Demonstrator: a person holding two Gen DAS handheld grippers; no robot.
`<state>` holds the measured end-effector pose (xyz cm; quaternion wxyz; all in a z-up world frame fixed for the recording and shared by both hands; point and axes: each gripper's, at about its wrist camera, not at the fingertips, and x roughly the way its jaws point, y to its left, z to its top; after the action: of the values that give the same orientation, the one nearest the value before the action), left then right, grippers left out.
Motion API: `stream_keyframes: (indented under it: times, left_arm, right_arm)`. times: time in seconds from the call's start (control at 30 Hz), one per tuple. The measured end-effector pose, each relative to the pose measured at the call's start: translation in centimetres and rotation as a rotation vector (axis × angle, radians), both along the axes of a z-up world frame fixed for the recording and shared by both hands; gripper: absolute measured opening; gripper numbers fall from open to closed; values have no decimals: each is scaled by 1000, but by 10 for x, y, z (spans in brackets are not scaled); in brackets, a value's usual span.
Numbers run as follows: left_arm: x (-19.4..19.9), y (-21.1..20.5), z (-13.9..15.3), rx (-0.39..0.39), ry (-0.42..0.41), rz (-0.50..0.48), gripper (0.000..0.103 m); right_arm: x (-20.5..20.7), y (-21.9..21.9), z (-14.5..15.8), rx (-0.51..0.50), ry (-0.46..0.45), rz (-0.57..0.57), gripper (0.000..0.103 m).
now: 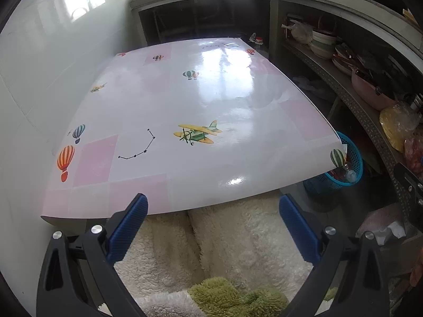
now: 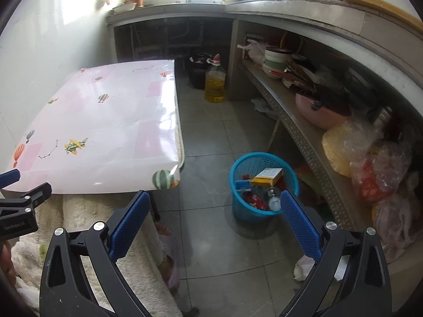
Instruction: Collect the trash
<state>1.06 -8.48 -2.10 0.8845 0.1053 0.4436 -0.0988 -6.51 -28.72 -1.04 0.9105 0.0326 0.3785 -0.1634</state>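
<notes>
Left gripper point(image 1: 212, 208): blue-padded fingers spread wide, nothing between them; held over the bench's near edge, above a cream fleece blanket point(image 1: 238, 237).
Right gripper point(image 2: 215, 206): fingers spread wide, empty; held over the tiled floor point(image 2: 211, 137), right of the bench.
Bench point(image 2: 111, 121): glossy white-and-pink cloth printed with hot-air balloons, biplanes and a dotted constellation; top bare.
Basket point(image 2: 239, 206): blue mesh, standing on the floor between the bench corner and the shelf.
Trash: inside the basket, a yellow-and-white box point(image 2: 267, 176), a small blue-and-white box point(image 2: 242, 185), a clear bottle point(image 2: 273, 198), red wrappers; print too small to read.
Oil jug point(image 2: 215, 83): yellow liquid, red cap, on the floor by the counter.
Shelf point(image 2: 296, 132): bowls, pink basin, plastic bags.
Writing: "GenRoboAI" on the black body of the left gripper, seen at the right-wrist view's left edge.
</notes>
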Motion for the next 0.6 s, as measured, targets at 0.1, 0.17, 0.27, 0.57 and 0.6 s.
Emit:
stream_keyframes:
  times: [0.1,0.17,0.27,0.57,0.6]
  left_arm:
    - [0,-2,1,1,-6,-4,97]
    - [-1,-3,2,5,-12,-7,97]
    - [-3,-5,3,13,-21,-15,97]
    - [-6,-13,6,25,-37,-21,97]
    - [-7,-13,7,24,-38,-22,97]
  right_arm:
    - [-5,-12,1,15,-6,-26,95]
    - [-8,-18,1,30,-8,-40,95]
    - [-10,-24,-1,29,-5,-53,95]
    - [-15,-33,-4,28,-4,-66,95]
    - [-16,-34,-4,30,-5,-67,95]
